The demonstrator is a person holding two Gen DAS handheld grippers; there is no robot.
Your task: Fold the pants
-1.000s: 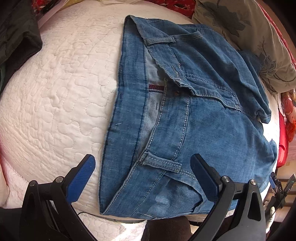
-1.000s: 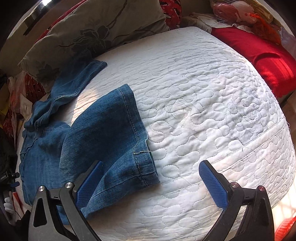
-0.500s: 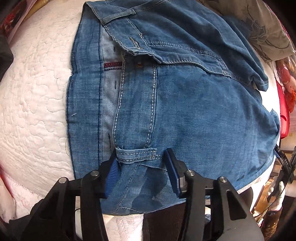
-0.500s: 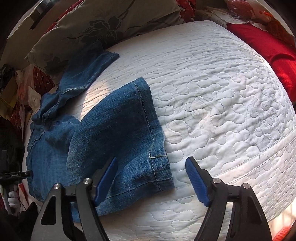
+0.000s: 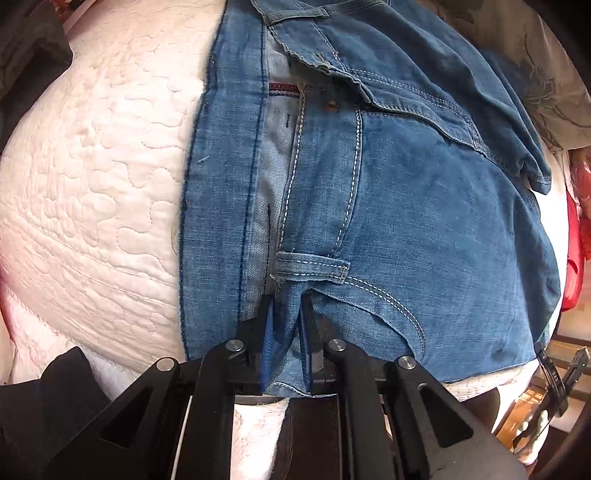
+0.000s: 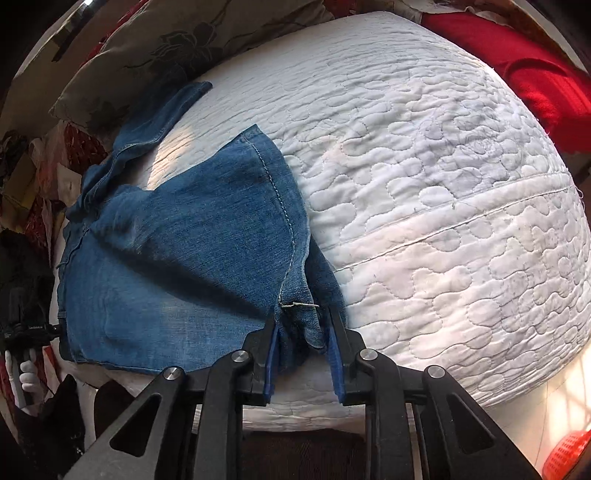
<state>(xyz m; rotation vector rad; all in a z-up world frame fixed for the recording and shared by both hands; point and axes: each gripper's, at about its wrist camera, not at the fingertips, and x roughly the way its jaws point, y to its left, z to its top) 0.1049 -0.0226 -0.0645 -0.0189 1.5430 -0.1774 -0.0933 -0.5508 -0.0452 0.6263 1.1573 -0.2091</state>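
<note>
One pair of jeans [image 5: 424,229] lies across one white quilted bedspread [image 5: 92,177] — two legs, each ending in a stitched hem: one hem [image 6: 280,192] near, the other [image 6: 177,103] farther back by the pillow. On the waistband I count one belt loop [image 5: 310,267] near the front, a second [image 5: 295,14] at the top edge, one copper rivet [image 5: 332,106] and one red label strip [image 5: 284,88]. Two grippers — the left gripper [image 5: 286,321] and the right gripper [image 6: 301,334] — each with two blue pads. One floral pillow [image 6: 155,48], one red cushion [image 6: 535,74].
</note>
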